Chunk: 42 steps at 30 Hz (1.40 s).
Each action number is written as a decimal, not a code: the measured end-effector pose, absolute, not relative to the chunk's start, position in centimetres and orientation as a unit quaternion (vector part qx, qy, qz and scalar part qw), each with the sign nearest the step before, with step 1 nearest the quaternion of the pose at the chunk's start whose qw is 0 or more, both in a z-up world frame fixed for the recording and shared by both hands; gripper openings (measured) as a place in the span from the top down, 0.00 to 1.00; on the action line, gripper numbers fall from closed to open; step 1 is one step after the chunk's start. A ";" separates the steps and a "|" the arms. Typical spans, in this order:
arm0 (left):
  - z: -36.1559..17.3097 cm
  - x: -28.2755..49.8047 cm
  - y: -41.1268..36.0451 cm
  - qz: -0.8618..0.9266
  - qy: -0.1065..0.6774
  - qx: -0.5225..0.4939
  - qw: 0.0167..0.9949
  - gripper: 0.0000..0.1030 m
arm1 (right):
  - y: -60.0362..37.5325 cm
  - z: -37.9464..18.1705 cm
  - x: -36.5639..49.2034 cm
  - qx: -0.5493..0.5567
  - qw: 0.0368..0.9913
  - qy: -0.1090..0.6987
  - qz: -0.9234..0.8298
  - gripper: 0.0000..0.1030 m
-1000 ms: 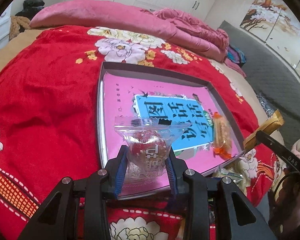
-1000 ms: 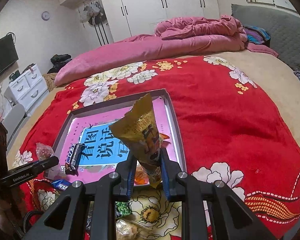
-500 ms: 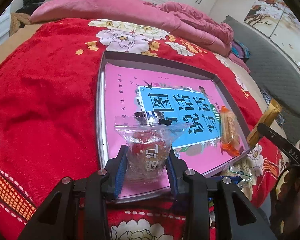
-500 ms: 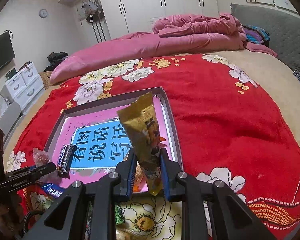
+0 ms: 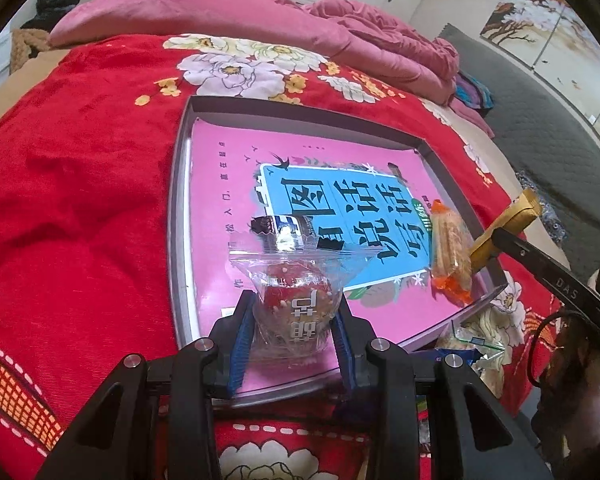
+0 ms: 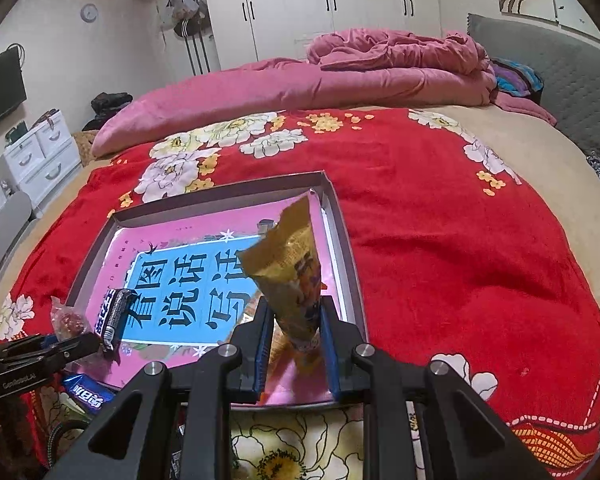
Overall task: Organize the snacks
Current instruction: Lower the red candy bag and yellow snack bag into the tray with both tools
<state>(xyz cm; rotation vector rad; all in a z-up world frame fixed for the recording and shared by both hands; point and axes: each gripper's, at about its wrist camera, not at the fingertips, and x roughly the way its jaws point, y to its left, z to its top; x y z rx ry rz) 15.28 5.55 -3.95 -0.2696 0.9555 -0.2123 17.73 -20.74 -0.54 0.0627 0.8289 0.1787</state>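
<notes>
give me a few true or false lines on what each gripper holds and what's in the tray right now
1. The left gripper is shut on a clear packet with a red sweet. True.
2. The right gripper is empty. False: it grips a yellow foil snack bag.
3. An orange-ended wrapped snack bar lies inside the grey shallow tray. True.
4. The tray sits on a bare wooden floor. False: it rests on a red floral blanket.

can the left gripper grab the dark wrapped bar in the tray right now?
Probably not yet. The left gripper is shut on a clear candy bag, so its jaws are occupied. The dark bar lies unobstructed in the tray just ahead; release the bag first.
</notes>
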 end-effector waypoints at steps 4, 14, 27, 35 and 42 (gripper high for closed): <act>-4.0 15.3 5.5 -0.103 0.457 -0.128 0.874 0.63 | -20.4 -1.0 18.1 0.024 0.908 0.409 0.087 0.77; -4.0 15.3 5.5 -0.104 0.453 -0.129 0.876 0.63 | -18.3 -1.9 17.7 -0.012 0.902 0.419 0.107 0.77; -4.0 15.4 5.6 -0.107 0.449 -0.137 0.877 0.63 | -17.5 -2.4 16.9 -0.014 0.893 0.430 0.130 0.76; -4.1 15.5 5.3 -0.116 0.450 -0.133 0.875 0.63 | -17.2 -2.5 16.1 -0.008 0.890 0.433 0.142 0.75; -4.1 15.6 5.2 -0.119 0.452 -0.135 0.874 0.63 | -17.3 -2.4 15.9 0.006 0.887 0.436 0.150 0.74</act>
